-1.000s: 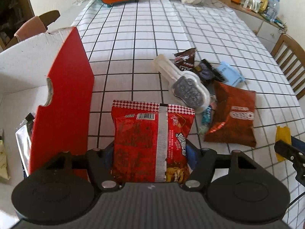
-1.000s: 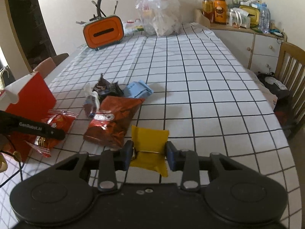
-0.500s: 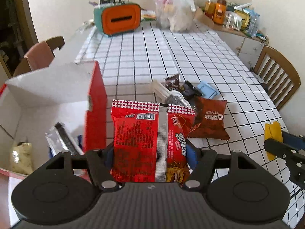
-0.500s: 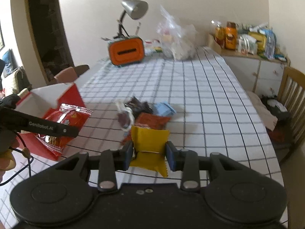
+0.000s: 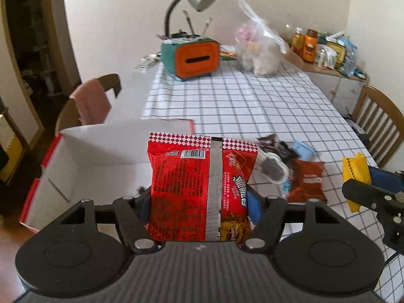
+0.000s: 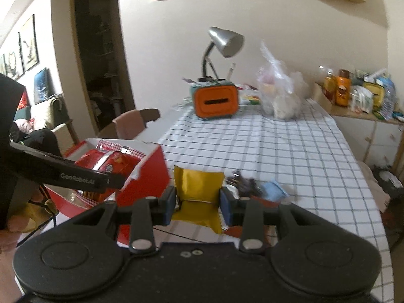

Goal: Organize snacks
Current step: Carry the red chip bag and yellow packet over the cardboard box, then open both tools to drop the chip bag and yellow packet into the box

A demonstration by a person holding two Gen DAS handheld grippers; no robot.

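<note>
Above table (image 5: 252, 106), both gripper-held packets

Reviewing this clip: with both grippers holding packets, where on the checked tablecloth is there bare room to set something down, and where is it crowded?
Bare checked tablecloth runs from the orange tissue box and clear plastic bag down to the snack pile. It is crowded around that pile beside the red box, where the left gripper holds the red packet.

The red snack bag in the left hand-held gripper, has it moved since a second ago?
Yes. The red snack bag has risen off the table and now hangs beside the open red box, near its white inside.
</note>
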